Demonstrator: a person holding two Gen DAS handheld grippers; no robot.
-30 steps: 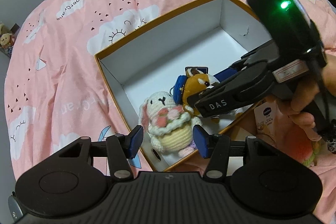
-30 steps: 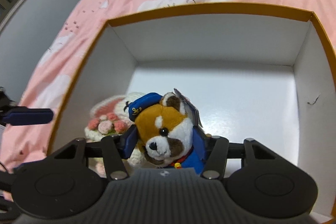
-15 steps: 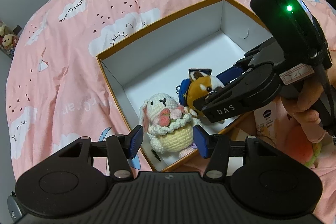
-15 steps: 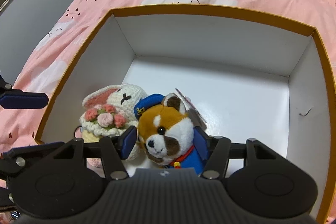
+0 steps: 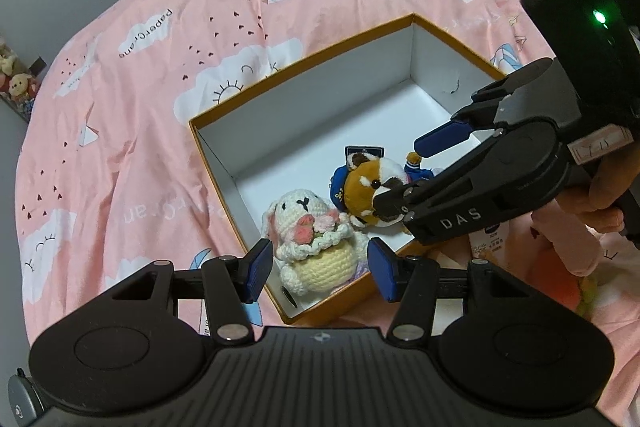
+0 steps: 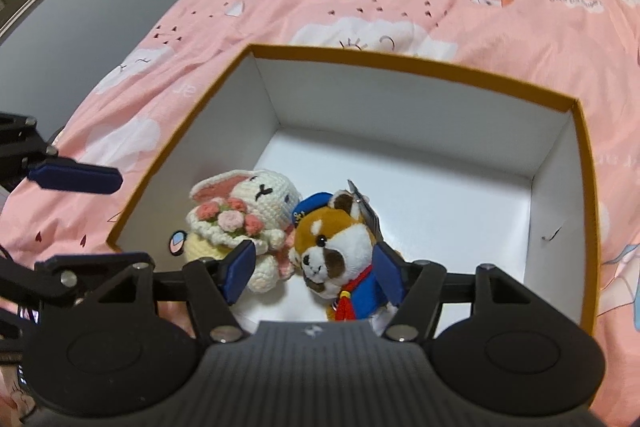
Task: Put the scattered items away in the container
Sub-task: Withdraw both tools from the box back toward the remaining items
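Inside, crocheted bunny (image 6: 256, 215), fuzzy plush fox (image 6: 340, 251), smooth white rectangular box (image 6: 436, 119)

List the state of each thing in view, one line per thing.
Box: open, no lid, on the pink bedspread.
Crochet bunny: inside the box, near corner, upright.
Sailor plush: inside the box, touching the bunny.
Right claw: open, jaws just widening, pads clear of the plush between them.
Left claw: open, empty, above the box's near corner.
Small carton: outside the box, mostly hidden.
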